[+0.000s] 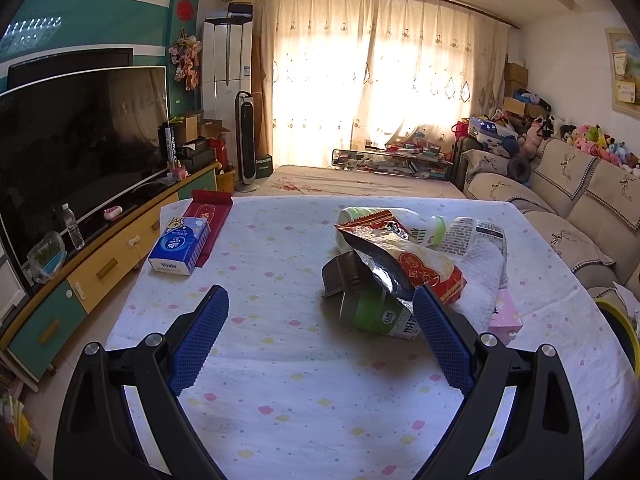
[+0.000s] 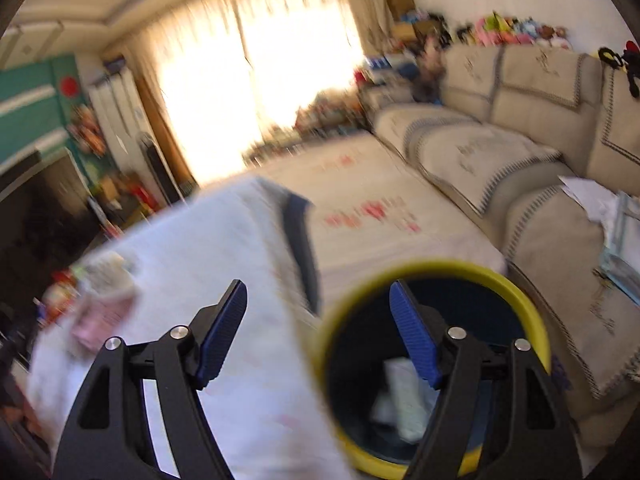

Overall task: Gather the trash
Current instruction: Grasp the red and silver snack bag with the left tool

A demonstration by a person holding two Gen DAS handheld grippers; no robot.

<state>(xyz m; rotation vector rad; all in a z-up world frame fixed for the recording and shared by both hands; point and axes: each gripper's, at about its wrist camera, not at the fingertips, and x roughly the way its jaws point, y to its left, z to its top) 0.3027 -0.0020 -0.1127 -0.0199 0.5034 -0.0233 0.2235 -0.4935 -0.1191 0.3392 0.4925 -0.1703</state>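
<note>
Left tongs [image 1: 320, 300] apart, nothing between them, hovering over the table [image 1: 280, 380]. Trash pile at 1 o'clock from them: red snack bag [image 1: 404, 260] on top of a green-labelled bottle [image 1: 376, 316], on a white towel [image 1: 480, 276]. Right tongs [image 2: 318, 300] apart and empty, over the table edge; yellow-rimmed bin [image 2: 516, 292] at 4 o'clock, white scraps [image 2: 400, 396] inside. Right view blurred.

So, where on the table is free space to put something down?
The table is bare in front, between the left gripper and the tissue pack. The far right is crowded: snack bag, green bottle, white towel.
</note>
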